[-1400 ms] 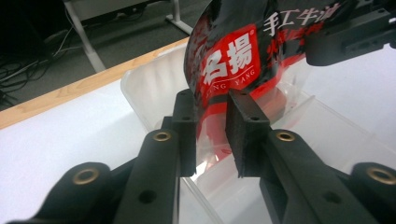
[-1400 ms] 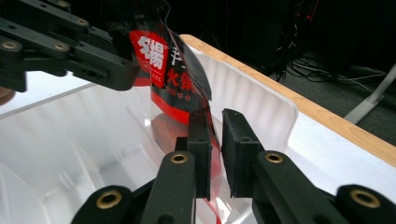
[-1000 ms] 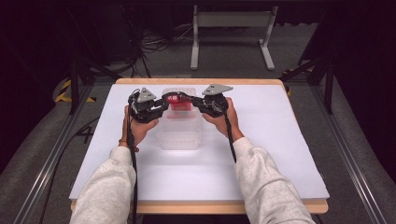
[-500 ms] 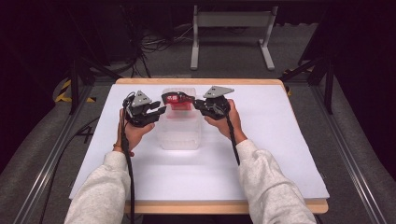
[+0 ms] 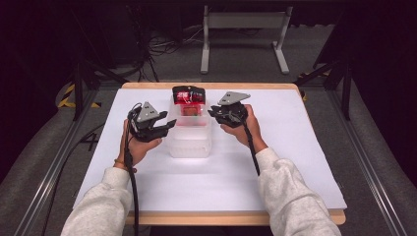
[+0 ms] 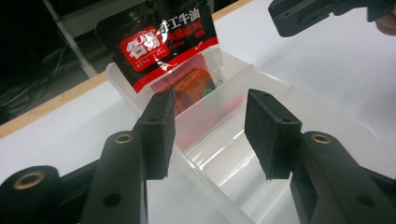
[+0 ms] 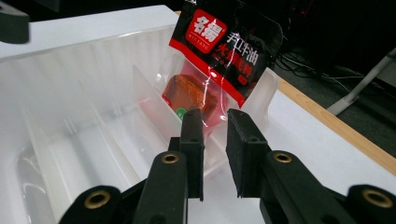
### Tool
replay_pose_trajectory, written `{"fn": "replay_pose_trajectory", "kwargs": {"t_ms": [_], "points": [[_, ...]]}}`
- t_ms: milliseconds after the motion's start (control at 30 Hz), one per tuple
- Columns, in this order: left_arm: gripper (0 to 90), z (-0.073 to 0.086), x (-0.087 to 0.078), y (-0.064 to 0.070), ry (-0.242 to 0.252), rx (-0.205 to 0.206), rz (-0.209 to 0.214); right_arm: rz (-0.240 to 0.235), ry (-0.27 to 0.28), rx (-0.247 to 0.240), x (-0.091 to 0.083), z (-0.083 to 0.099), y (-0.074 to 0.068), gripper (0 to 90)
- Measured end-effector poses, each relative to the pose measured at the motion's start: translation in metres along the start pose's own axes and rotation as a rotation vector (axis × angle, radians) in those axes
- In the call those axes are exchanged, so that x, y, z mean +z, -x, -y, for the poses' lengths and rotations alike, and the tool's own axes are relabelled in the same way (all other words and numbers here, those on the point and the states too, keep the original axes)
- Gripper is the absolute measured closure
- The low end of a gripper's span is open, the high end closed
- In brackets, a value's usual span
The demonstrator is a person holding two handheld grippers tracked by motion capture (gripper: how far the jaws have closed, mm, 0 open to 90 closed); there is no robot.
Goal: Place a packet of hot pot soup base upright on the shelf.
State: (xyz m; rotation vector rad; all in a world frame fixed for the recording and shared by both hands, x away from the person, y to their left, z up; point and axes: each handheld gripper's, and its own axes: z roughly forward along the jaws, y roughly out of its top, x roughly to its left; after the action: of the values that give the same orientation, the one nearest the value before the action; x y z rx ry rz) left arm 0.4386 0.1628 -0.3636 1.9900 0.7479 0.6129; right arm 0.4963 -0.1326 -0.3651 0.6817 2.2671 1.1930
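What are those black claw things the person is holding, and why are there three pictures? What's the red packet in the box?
Those are hand-held grippers: tools with two black jaws that pinch like tongs. A person holds one in each hand, the left gripper and the right gripper.

One picture comes from a camera high above the white table, looking down. The other two come from small cameras riding on each gripper, looking along its jaws, so you see the jaws up close.

On the table sits a clear plastic box with dividers. In its far compartment stands a red and black snack packet with white writing, leaning against the end wall.

Nothing is held. Both grippers have their jaws apart, one on each side of the box; the right gripper's gap is narrower.
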Motion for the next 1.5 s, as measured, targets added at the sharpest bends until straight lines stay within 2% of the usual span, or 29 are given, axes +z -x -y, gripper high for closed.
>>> {"fn": "replay_pose_trajectory", "kwargs": {"t_ms": [133, 200, 267, 567, 1000, 1133, 1200, 1467, 1500], "points": [[43.2, 0.004, -0.008, 0.008, -0.012, 0.024, 0.008, 0.005, -0.013, -0.012, -0.006, 0.002, 0.002, 74.5], [41.9, 0.006, -0.011, 0.012, -0.011, 0.023, 0.011, 0.001, -0.026, -0.013, -0.008, 0.003, 0.002, 73.2], [39.1, 0.008, -0.013, 0.016, -0.020, 0.041, 0.011, 0.005, -0.040, -0.017, -0.010, 0.004, 0.003, 72.3], [24.9, 0.020, -0.030, 0.032, -0.016, 0.077, 0.018, 0.010, -0.068, -0.032, -0.020, 0.012, 0.008, 67.4], [14.2, 0.042, -0.039, 0.042, -0.057, 0.105, 0.012, 0.027, -0.097, -0.044, -0.040, 0.023, 0.016, 56.0], [11.5, 0.051, -0.038, 0.044, -0.076, 0.090, 0.016, 0.037, -0.124, -0.079, -0.048, 0.030, 0.015, 48.3], [11.2, 0.053, -0.038, 0.045, -0.087, 0.100, 0.009, 0.038, -0.128, -0.083, -0.049, 0.031, 0.015, 46.8], [9.3, 0.070, -0.041, 0.051, -0.104, 0.088, 0.022, 0.073, -0.167, -0.112, -0.068, 0.045, 0.016, 39.5], [9.3, 0.072, -0.041, 0.052, -0.114, 0.100, 0.017, 0.075, -0.175, -0.113, -0.070, 0.047, 0.016, 38.0]]}}
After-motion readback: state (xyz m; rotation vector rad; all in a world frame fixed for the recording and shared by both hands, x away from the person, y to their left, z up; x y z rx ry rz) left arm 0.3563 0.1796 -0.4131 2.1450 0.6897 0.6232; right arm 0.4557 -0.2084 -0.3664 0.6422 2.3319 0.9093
